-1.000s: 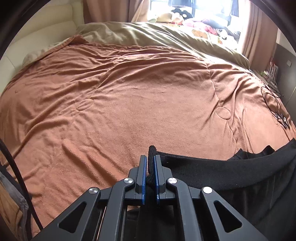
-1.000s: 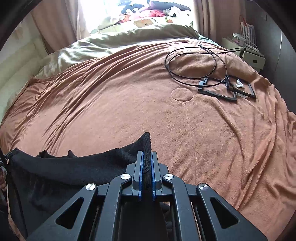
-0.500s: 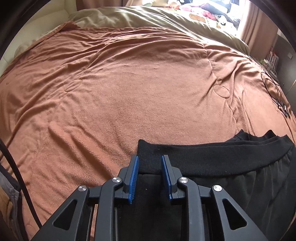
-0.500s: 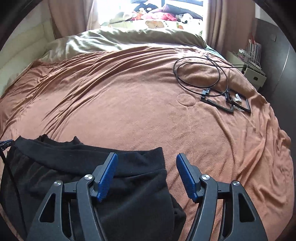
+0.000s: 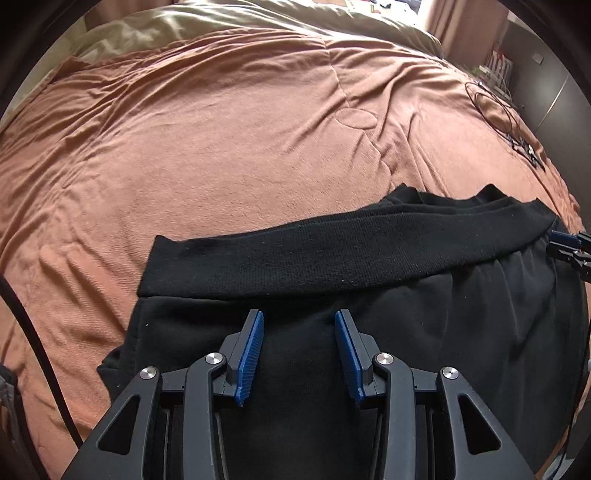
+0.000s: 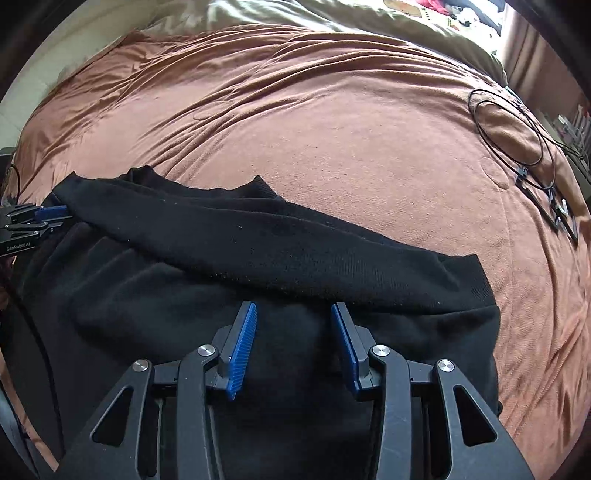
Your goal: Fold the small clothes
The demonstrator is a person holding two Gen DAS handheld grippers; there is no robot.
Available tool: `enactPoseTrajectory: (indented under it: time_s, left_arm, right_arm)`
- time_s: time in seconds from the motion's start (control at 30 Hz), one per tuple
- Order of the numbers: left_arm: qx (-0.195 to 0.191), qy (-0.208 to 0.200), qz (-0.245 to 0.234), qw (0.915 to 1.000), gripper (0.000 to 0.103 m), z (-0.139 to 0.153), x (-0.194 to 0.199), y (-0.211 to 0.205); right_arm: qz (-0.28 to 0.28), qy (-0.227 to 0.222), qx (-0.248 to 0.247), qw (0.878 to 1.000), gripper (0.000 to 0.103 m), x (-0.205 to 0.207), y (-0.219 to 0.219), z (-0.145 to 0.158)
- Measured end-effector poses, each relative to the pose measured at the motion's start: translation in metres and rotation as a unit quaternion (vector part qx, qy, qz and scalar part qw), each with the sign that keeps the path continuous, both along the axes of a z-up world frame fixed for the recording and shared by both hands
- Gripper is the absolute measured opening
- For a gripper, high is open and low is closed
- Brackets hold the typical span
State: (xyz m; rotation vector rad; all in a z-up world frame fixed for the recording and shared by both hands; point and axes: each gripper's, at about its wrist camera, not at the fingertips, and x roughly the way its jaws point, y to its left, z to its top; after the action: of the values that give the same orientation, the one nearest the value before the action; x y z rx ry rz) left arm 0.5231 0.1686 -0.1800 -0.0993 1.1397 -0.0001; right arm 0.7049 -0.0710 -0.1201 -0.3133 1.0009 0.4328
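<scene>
A black garment (image 5: 369, 332) lies spread on the brown blanket (image 5: 221, 147), its ribbed waistband (image 5: 332, 254) along the far edge. My left gripper (image 5: 299, 325) hovers over the cloth just behind the waistband. Its jaws are opening, and no cloth is pinched between the blue pads. In the right wrist view the same garment (image 6: 184, 314) fills the near half. My right gripper (image 6: 293, 314) is above it near the waistband (image 6: 295, 254), jaws closing and gripping nothing. Each gripper also shows at the other view's edge: right gripper (image 5: 569, 247), left gripper (image 6: 37, 218).
A coiled black cable (image 6: 517, 129) and dark frame pieces (image 6: 561, 218) lie on the blanket at the far right. An olive duvet (image 5: 295, 22) covers the head of the bed. A black cord (image 5: 33, 350) hangs at the near left. Shelves (image 5: 498, 66) stand beyond the bed's right side.
Both grippers were shut on the waistband's corners and have let go. The garment now lies flat on the blanket, and both grippers have moved down and back over it.
</scene>
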Motion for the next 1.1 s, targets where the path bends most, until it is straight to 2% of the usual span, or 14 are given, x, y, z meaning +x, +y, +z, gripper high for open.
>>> enactPoseTrajectory:
  time_s: [0.17, 0.3, 0.4, 0.47, 0.57, 0.67, 0.73, 0.8, 1.1]
  left_arm:
    - [0.009, -0.004, 0.006, 0.9999, 0.045, -0.008, 0.011, 0.000]
    - [0.019, -0.011, 0.007, 0.9997, 0.046, -0.011, 0.014, -0.003]
    - [0.022, -0.016, 0.013, 0.9995, 0.047, -0.012, 0.012, -0.004]
    - [0.019, -0.013, 0.017, 0.9996, 0.047, -0.010, 0.011, -0.004]
    - [-0.003, -0.003, 0.033, 0.9994, 0.047, -0.004, 0.004, -0.001]
    - [-0.028, -0.007, 0.039, 0.9988, 0.055, 0.004, -0.010, -0.001]
    - [-0.025, -0.010, 0.039, 0.9989, 0.057, 0.008, -0.021, -0.006]
    - [-0.027, -0.009, 0.035, 0.9990, 0.057, 0.010, -0.032, -0.012]
    - [-0.016, -0.014, 0.012, 0.9997, 0.062, 0.015, -0.085, -0.043]
  right_arm:
    - [-0.023, -0.001, -0.017, 1.000, 0.039, 0.021, 0.016, -0.018]
    - [-0.041, -0.014, -0.025, 0.999, 0.040, 0.019, 0.025, -0.023]
    - [-0.047, -0.010, -0.026, 0.999, 0.040, 0.013, 0.028, -0.020]
    - [-0.051, 0.003, -0.009, 0.999, 0.040, 0.009, 0.023, -0.013]
    - [-0.046, 0.007, 0.023, 0.999, 0.040, -0.006, 0.014, 0.001]
    - [-0.045, 0.020, 0.033, 0.998, 0.042, -0.019, 0.007, 0.002]
    - [-0.043, 0.023, 0.033, 0.998, 0.048, -0.031, 0.003, 0.000]
    - [-0.042, 0.017, 0.027, 0.999, 0.059, -0.041, -0.004, 0.002]
    - [-0.049, -0.003, 0.002, 0.999, 0.060, -0.103, -0.031, -0.007]
